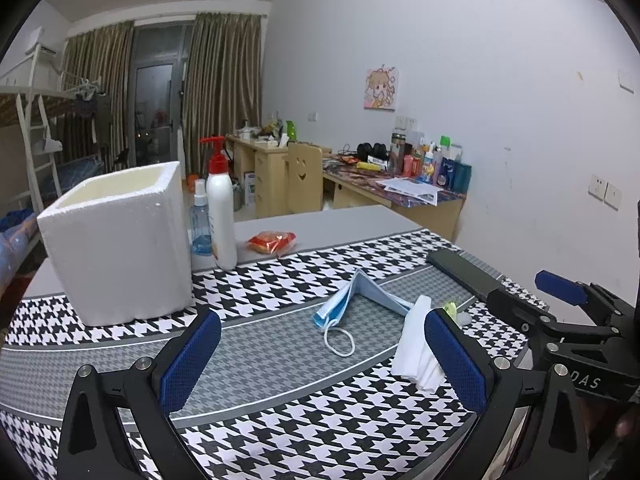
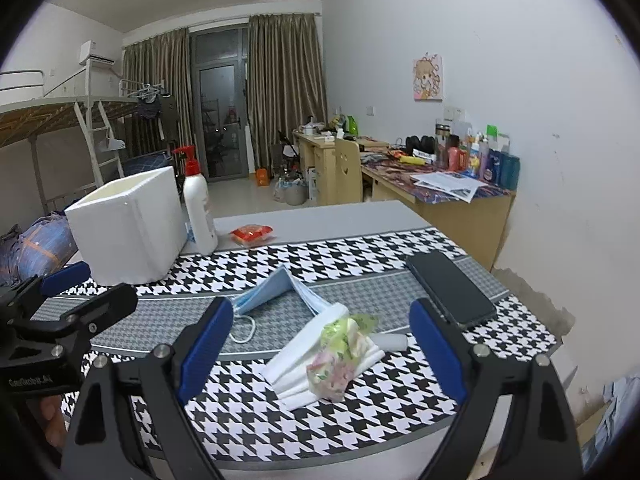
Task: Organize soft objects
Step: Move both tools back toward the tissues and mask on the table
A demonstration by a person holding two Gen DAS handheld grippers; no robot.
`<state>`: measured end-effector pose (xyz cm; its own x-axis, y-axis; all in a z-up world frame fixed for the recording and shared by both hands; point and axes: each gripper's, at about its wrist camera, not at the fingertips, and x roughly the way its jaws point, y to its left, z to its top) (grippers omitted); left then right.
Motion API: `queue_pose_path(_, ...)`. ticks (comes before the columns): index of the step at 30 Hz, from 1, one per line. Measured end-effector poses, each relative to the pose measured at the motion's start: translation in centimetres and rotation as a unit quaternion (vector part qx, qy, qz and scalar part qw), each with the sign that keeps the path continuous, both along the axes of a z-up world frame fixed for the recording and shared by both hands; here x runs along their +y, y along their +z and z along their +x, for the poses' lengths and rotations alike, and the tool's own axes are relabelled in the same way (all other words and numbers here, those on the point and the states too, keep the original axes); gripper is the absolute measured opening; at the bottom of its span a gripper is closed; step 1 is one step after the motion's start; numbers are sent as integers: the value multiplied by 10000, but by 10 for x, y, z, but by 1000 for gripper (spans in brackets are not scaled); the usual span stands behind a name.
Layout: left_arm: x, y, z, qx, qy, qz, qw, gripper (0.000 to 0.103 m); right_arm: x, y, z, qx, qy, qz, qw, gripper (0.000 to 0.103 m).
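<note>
Both hand-held grippers (image 1: 322,354) (image 2: 322,350) hover level, jaws spread, above the tissues (image 2: 320,360)

A blue face mask (image 1: 352,300) lies on the houndstooth cloth (image 1: 280,280) beside folded white tissues (image 1: 416,348).

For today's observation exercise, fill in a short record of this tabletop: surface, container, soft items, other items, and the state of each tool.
surface: houndstooth cloth on a grey table
container: white foam box, open top, standing upright
soft items: blue face mask; folded white tissues with a crumpled wrapper on top
other items: phone, lotion bottle, red packet
left tool: open, holding nothing
right tool: open, holding nothing
</note>
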<state>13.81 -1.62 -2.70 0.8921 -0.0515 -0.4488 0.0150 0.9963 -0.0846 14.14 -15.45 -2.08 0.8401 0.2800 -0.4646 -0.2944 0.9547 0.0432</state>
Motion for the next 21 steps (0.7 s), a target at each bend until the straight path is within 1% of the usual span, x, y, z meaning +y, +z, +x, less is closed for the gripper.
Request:
queue_pose_path(5, -6, -11, 8, 183, -70, -93, 9998, 102, -1, -11, 9, 218, -6, -39, 9998, 93)
queue_pose_path(12, -11, -22, 17, 361, -107, -82, 9993, 102, -4, -25, 20, 495, -25, -141, 9987, 93)
queue_pose_path(21, -15, -35, 28, 633, -66, 5, 9980, 102, -7, -46, 35, 931, 35, -63, 9956, 93)
